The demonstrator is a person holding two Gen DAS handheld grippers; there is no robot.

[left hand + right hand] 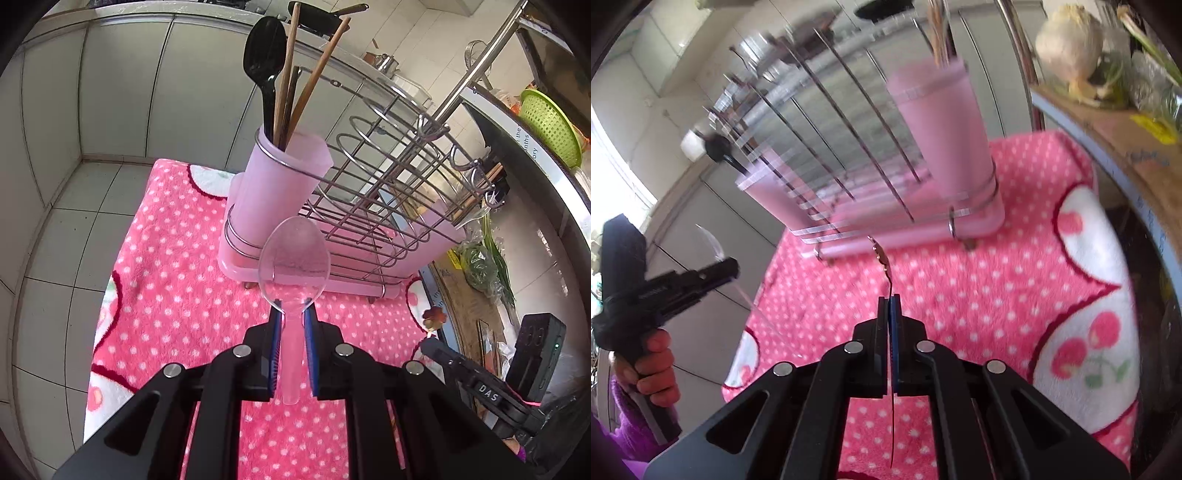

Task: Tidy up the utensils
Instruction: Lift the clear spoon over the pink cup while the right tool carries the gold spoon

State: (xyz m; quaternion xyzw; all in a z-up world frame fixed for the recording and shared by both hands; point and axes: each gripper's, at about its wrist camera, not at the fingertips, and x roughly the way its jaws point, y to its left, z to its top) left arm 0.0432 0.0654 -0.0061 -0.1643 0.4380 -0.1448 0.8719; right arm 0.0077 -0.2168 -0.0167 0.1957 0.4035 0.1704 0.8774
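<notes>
I read "DAS" on the black body of the right gripper (487, 397), which sits to the right of my left gripper (291, 317). Ahead and right, a curved metal edge (532, 147) carries partial print; "the" is legible.

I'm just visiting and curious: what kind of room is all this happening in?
Most likely a home kitchen: a wire dish rack with a pink utensil cup, a green colander on the counter, and vegetables nearby.
</notes>
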